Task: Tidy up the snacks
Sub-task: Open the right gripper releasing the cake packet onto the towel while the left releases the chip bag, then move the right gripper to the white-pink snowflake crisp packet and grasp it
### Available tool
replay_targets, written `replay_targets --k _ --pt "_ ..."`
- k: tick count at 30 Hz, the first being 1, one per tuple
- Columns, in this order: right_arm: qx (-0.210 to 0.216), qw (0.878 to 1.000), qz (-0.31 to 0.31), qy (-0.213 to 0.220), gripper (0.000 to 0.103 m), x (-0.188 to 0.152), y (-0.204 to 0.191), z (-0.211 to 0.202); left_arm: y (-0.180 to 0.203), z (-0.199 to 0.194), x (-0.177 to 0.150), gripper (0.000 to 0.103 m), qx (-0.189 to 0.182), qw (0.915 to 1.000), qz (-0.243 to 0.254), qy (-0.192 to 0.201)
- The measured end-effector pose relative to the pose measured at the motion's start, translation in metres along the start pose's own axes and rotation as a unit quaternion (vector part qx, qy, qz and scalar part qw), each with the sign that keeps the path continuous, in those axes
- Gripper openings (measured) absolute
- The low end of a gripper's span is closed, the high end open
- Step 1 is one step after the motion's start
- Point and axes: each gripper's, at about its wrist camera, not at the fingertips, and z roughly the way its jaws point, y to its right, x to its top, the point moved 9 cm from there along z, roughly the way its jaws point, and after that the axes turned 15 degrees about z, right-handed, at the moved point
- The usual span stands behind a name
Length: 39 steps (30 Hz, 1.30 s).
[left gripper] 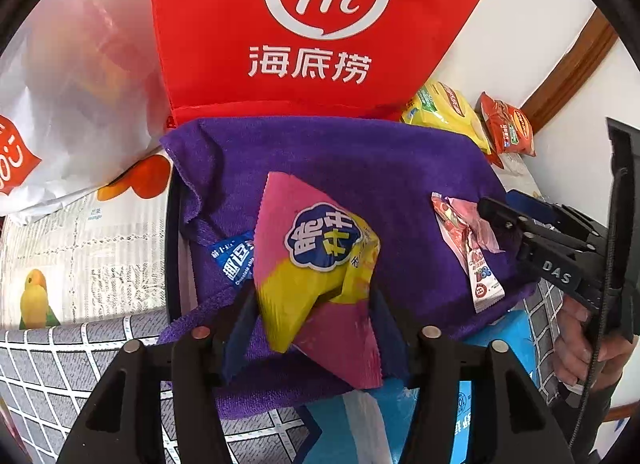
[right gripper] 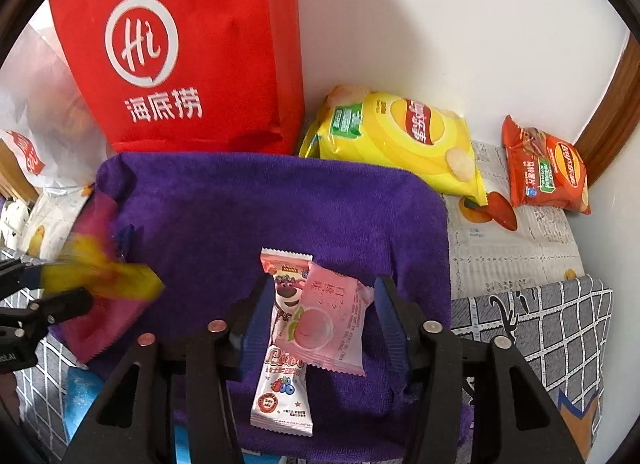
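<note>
A crumpled pink and yellow snack bag [left gripper: 316, 264] stands on the purple towel [left gripper: 360, 168] between the fingers of my left gripper [left gripper: 314, 312]. The jaws stand apart at its sides, with no clear press. A blue cookie packet [left gripper: 232, 260] pokes out from under its left side. My right gripper [right gripper: 324, 316] is open around two small packets lying flat on the towel [right gripper: 260, 204]. One is a white bear candy packet [right gripper: 284, 384], and a pink peach packet [right gripper: 332, 324] overlaps it. In the right wrist view the snack bag [right gripper: 100, 276] is blurred at the left edge.
A red tote bag [right gripper: 180, 64] stands behind the towel against the white wall. A yellow chips bag [right gripper: 400, 136] and a smaller orange-red chips bag [right gripper: 548, 172] lie at the back right. A white plastic bag [left gripper: 60, 104] sits at the left. A hand [left gripper: 588, 340] holds the right gripper.
</note>
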Motion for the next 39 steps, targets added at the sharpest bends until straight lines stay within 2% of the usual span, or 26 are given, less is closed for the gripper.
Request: replay_targets --k 4,8,13,17,20,27,34,39 --pt "0.01 1.0 0.003 0.016 0.056 0.005 -0.003 -0.015 -0.003 -0.013 0.001 0.057 0.032 0.9994 0.009 0.006" --pt "0.017 0.999 0.004 0.035 0.059 0.01 -0.008 -0.033 -0.01 -0.034 0.001 0.063 0.079 0.9967 0.012 0.017" --pt "0.029 0.998 0.0 0.054 0.06 0.011 -0.018 -0.055 -0.014 -0.059 -0.008 0.067 0.105 0.9941 0.004 0.026" --pt "0.032 0.997 -0.011 0.069 0.062 0.008 -0.028 -0.074 -0.01 -0.081 -0.016 0.072 0.115 0.9921 0.016 0.047" --pt "0.04 0.996 -0.007 0.076 0.064 0.002 -0.031 -0.089 -0.003 -0.1 -0.02 0.072 0.111 0.99 0.035 0.079" --pt "0.035 0.996 0.005 0.079 0.064 -0.029 -0.02 -0.119 0.008 -0.129 -0.04 0.071 0.109 0.987 0.02 0.116" --pt "0.026 0.996 0.018 0.087 0.064 -0.063 -0.001 -0.151 0.018 -0.139 -0.069 0.071 0.089 0.9921 0.005 0.089" --pt "0.025 0.995 0.027 0.091 0.064 -0.088 0.009 -0.171 0.024 -0.146 -0.09 0.071 0.077 0.9931 -0.009 0.088"
